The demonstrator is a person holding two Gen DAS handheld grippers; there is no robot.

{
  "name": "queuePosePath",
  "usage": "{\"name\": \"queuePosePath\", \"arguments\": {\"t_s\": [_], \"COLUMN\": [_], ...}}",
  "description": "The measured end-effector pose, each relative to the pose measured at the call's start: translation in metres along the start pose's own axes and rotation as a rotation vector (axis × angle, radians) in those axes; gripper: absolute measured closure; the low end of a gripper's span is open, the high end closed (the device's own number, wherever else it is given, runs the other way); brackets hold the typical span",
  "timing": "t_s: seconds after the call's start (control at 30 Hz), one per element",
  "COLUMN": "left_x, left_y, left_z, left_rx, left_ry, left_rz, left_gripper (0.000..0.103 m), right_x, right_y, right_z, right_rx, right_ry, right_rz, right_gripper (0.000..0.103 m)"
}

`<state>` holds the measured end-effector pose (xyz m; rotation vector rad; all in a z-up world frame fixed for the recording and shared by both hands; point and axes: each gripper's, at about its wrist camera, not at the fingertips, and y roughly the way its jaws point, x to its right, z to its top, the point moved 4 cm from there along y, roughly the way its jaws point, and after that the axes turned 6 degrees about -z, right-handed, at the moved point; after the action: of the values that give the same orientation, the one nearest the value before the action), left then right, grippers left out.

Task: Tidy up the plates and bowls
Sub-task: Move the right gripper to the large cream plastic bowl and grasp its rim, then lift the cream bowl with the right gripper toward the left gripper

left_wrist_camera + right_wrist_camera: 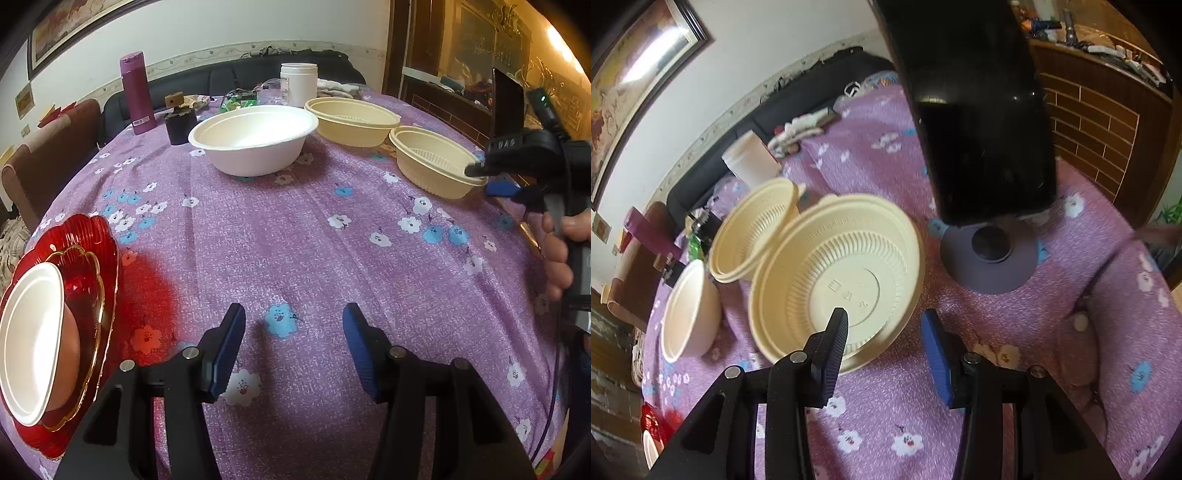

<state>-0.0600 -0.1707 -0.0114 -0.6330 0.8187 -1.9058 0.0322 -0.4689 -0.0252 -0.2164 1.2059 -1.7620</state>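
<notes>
Right wrist view: right gripper (884, 332) jaws parted astride cream bowl (836, 273) rim; left gripper (293, 341) released

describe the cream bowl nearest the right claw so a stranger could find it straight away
On the table under the purple flowered cloth, three bowls stand in a row at the far side. The cream bowl is the one at the right end, next to the black stand. Unlike the smooth white bowl, it is ribbed inside, and it sits nearer than its cream twin.

Upright cream bowls (834, 273), white bowl (255, 138) apart
</notes>
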Motion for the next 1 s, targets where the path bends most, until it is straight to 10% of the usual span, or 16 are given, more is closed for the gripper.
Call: {"name": "queuePosePath", "arguments": {"t_s": [0.23, 0.37, 1.0], "left_x": [0.001, 0.002, 0.002], "left_y": [-0.001, -0.002, -0.004], "left_z": [0.000, 0.000, 0.000], "left_rx": [0.007, 0.013, 0.022], "left_ry": [0.004, 0.006, 0.011], "left_rz": [-0.005, -0.004, -0.004], "left_gripper": [0.049, 0.049, 0.049], "right_x": [0.002, 0.011, 0.034], "right_y": [-0.012, -0.036, -0.019], "right_z": [-0.004, -0.005, -0.001], "right_rx": [0.014, 0.088, 0.007], "right_ry": [0.018, 0.015, 0.094], "right_rz": [0.011, -0.051, -0.079], "right_gripper": [0.072, 0.051, 0.049]}}
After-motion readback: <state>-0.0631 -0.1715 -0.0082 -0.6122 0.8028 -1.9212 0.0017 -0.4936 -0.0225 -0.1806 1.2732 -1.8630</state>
